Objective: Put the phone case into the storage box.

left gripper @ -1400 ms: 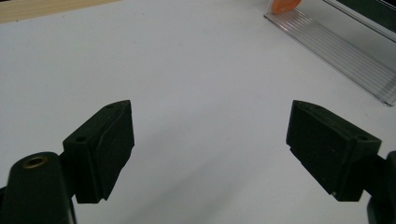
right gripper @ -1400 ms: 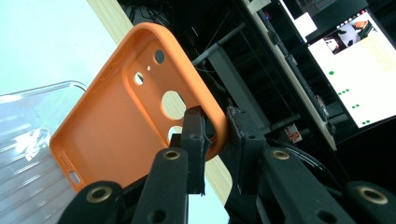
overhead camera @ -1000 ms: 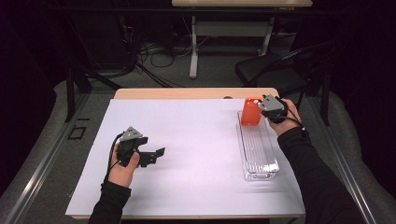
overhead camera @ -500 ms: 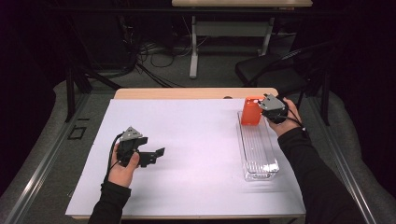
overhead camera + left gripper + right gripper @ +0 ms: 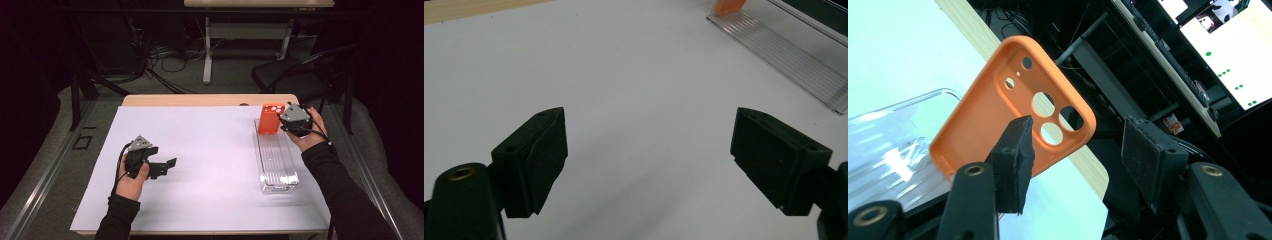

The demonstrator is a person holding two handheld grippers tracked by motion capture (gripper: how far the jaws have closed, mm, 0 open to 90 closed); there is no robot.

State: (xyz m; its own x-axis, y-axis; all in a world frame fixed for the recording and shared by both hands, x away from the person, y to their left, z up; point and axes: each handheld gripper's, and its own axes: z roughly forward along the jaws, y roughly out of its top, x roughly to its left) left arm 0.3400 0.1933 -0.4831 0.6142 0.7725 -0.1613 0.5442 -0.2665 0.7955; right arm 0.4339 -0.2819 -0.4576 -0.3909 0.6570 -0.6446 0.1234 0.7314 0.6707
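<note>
Phone case [image 5: 270,119], orange, stands upright at the far end of a clear rack [image 5: 275,161] on the right side of the desk [image 5: 210,150], its camera cutouts toward the top. In the right gripper view the case [image 5: 1013,110] leans in the ribbed rack [image 5: 883,150], with one pad [image 5: 1015,160] of the right hand-held gripper [image 5: 1078,150] in front of the case's lower edge and the other pad off to the side over dark background. That hand-held gripper's jaws have just been opening; they now stand partly spread, and a gap shows beside the case, so the pads do not pinch it. From above, the right hand-held gripper [image 5: 287,121] sits just right of the case, at the far right of the white sheet covering the desk. The left hand-held gripper [image 5: 167,166] is held low over the near left part of the desk, well apart from the rack, pointing right. In the left gripper view its jaws are spread wide with nothing but white desk between them [image 5: 649,145]; the rack [image 5: 784,55] and a corner of the case [image 5: 729,6] show far off at the upper right.
</note>
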